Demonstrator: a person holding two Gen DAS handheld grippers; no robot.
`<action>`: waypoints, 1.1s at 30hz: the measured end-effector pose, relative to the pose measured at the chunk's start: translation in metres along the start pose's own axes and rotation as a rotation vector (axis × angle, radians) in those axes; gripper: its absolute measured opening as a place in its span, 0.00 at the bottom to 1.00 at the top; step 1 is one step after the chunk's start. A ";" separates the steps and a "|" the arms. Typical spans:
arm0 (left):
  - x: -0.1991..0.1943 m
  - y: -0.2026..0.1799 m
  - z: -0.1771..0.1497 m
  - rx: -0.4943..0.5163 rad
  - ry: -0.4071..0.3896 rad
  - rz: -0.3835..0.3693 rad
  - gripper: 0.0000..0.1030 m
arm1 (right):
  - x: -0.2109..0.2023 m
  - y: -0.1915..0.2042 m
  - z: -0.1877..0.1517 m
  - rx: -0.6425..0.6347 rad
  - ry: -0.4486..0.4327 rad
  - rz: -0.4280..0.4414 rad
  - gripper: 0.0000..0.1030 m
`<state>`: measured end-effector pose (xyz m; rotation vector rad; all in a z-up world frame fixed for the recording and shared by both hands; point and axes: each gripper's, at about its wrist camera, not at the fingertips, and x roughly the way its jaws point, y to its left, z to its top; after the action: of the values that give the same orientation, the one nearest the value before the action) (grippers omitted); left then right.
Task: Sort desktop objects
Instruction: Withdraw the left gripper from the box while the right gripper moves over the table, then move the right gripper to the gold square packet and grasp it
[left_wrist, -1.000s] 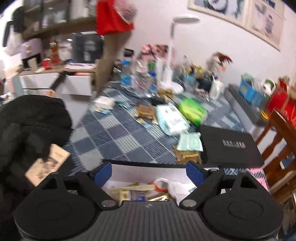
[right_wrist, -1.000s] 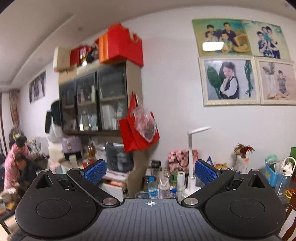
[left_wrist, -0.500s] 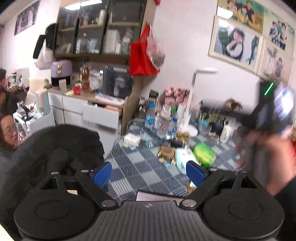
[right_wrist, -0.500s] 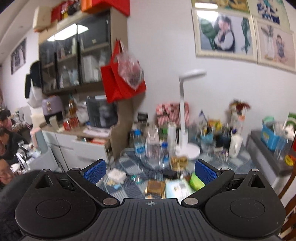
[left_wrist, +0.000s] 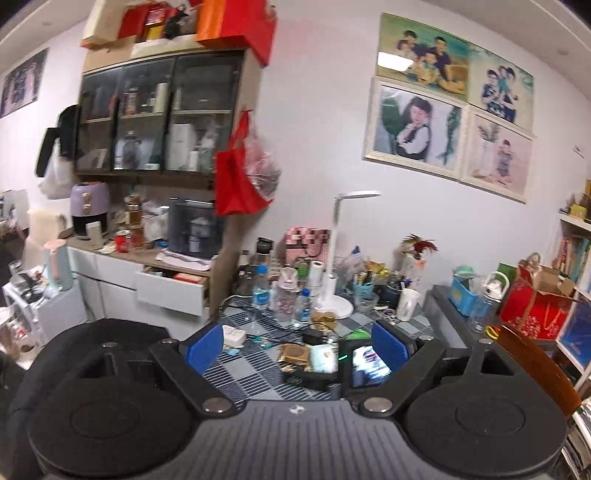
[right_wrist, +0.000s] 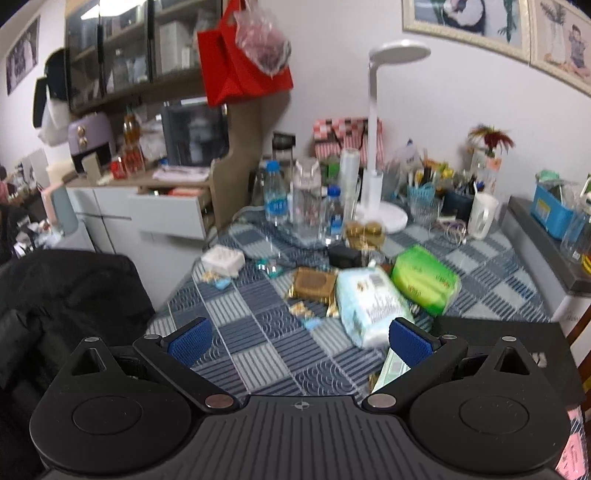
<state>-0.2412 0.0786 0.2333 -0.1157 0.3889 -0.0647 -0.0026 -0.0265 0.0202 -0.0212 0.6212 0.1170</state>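
Both hand-held grippers, left (left_wrist: 297, 343) and right (right_wrist: 300, 339), gape wide and hold nothing above the near edge of the checkered bench (right_wrist: 258, 332). Wipes pack (right_wrist: 371, 306) lies mid-bench, touching the green pack (right_wrist: 424, 278) to its right; white lamp (right_wrist: 376, 155) at far side.

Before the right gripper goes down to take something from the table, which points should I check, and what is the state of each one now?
1. Right gripper open and empty: ok.
2. Left gripper open and empty: ok.
3. A target in front of the right gripper: ok, the pale blue tissue pack lies closest ahead.
4. Target free of neighbours: not ok, the green pack and the brown packet lie close against it.
5. Picture sharp enough to aim: not ok, the table items are blurred.
6. Left gripper clear of the right one: cannot tell; a black device with a lit screen sits just ahead of it.
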 end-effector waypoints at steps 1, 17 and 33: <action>0.004 -0.003 0.001 -0.006 0.007 -0.016 1.00 | 0.004 0.002 -0.003 0.001 0.011 -0.002 1.00; 0.065 -0.035 -0.020 0.031 0.163 -0.107 1.00 | 0.049 0.014 -0.040 -0.012 0.134 -0.028 1.00; 0.123 -0.013 -0.039 -0.010 0.253 -0.086 1.00 | 0.098 0.010 -0.037 -0.032 0.178 -0.032 1.00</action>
<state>-0.1426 0.0517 0.1527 -0.1350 0.6373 -0.1635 0.0546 -0.0087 -0.0667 -0.0729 0.7966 0.0951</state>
